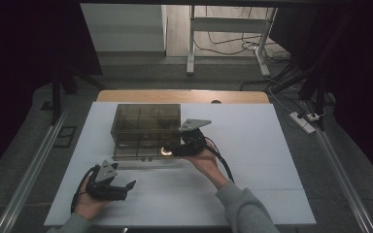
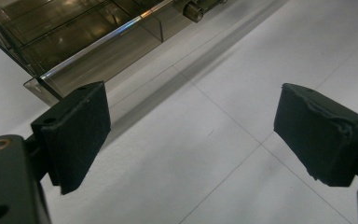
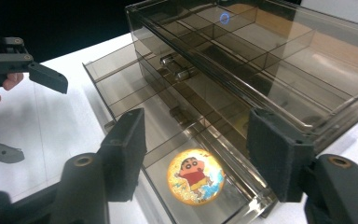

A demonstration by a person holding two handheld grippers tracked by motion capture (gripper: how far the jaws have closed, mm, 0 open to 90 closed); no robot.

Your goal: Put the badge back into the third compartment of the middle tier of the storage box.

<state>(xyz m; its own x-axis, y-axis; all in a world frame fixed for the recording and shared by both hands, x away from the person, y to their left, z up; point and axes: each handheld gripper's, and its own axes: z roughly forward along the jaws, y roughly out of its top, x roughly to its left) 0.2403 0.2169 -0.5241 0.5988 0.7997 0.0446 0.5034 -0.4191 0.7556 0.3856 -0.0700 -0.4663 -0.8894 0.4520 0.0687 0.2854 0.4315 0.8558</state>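
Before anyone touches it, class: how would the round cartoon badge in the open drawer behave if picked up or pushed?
The round cartoon badge lies flat in the open drawer, so it probably slides rather than rolls. It looks thin and light, likely awkward to pinch. Its glossy face may be slippery.

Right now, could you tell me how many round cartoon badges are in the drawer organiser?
1: the cartoon badge lies in the near compartment of the open bottom drawer; the smoky walls might hide others.
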